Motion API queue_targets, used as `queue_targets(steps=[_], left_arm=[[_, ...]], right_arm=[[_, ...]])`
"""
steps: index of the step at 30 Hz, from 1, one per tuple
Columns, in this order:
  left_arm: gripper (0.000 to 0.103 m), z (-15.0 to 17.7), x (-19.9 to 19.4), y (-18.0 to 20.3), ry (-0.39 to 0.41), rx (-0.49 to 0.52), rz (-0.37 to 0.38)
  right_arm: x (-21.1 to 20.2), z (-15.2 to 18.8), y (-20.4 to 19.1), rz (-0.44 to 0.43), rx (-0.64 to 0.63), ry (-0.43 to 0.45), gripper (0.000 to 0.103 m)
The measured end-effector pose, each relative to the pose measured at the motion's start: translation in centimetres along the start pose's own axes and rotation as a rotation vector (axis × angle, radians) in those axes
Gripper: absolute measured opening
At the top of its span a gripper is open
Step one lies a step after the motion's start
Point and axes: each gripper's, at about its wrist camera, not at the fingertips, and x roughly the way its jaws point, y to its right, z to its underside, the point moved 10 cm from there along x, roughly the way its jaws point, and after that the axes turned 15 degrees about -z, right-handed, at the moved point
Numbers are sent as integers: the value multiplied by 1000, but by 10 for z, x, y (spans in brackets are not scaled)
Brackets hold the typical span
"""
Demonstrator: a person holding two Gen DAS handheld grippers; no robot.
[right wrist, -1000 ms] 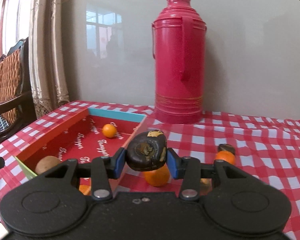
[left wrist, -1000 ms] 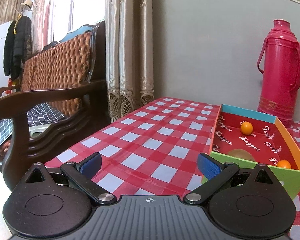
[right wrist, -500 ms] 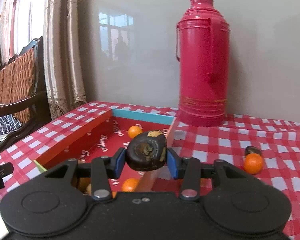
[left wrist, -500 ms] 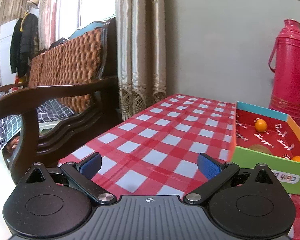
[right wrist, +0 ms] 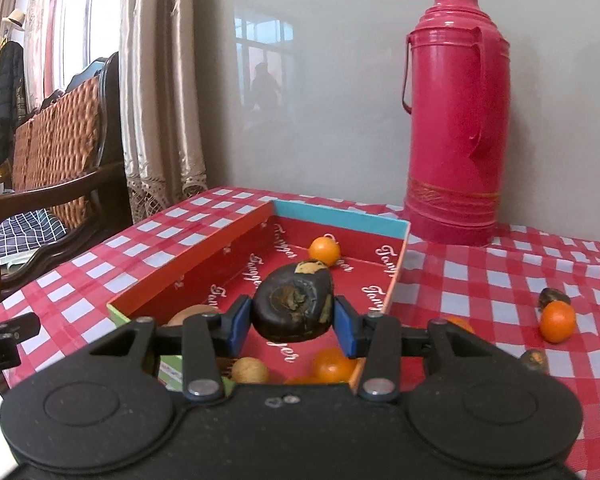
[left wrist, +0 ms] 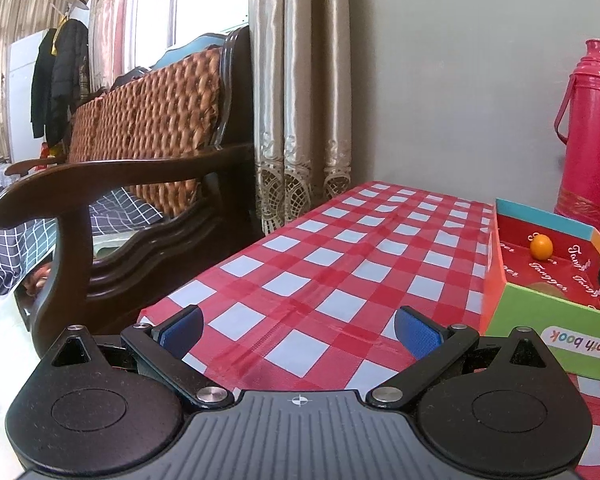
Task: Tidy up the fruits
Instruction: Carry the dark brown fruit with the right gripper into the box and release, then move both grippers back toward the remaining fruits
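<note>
Holding a dark, wrinkled fruit (right wrist: 293, 307), your right gripper (right wrist: 292, 320) has its blue pads pressed on both flanks, so the fruit hangs free above the near half of the red-lined box (right wrist: 398, 264). That pinch across the widest part looks chosen to stop it rolling out.

Fruit already in the box: one small orange (right wrist: 324, 251) at 12 o'clock from the held fruit, another orange (right wrist: 333, 365) at 5 o'clock, a tan round fruit (right wrist: 250, 370) at 7 o'clock, and a brown one (right wrist: 192, 314) at 9 o'clock. You likely only need to lower and let go in the bare middle.

Outside the box, at 3 o'clock on the checked tablecloth (right wrist: 480, 292), a loose orange (right wrist: 557, 321) touches a dark fruit (right wrist: 553, 296); another dark one (right wrist: 534, 360) lies nearer. These remain to sort.

Your left gripper (left wrist: 298, 334) stands wide and empty over the cloth, the box at its 3 o'clock, kept out of the way.

Writing: "Tangger" repeated on the box lining; "Cloth book", upside down, on the green end wall (left wrist: 548, 324). A red thermos (right wrist: 456, 120) stands behind.
</note>
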Motion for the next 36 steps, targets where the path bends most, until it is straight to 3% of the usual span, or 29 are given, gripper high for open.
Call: queue_targets(steps=[7,8,10,11,15,22,27,36], left_arm=[[101,2,3,-5,-9,2,-10],[101,3,3,-5,-11,1,-10],[101,2,3,-6,-11,-1,-13],[101,2,3,-6,-11,-3,-12],[101,2,1,-4,-8,4,-9],[101,-2,-6,6,3,1,10],[101,-5,-15,21,17,4,34],[102,-11,-33,52,37,7,88]], right_arm=[[10,8,-6,1,-4,-43,39],[9,9,-7,12,-11,-41,43],[5,6,-9,25,-30,-16,70],[0,3,-9,28,-38,7,73],[-7,-2,-2,37,-30,33,73],[-26,-8,5,37,-29,91,88],[-38,-11,9,56,-74,112,88],[-68,-12,46,128,-42,140,89]])
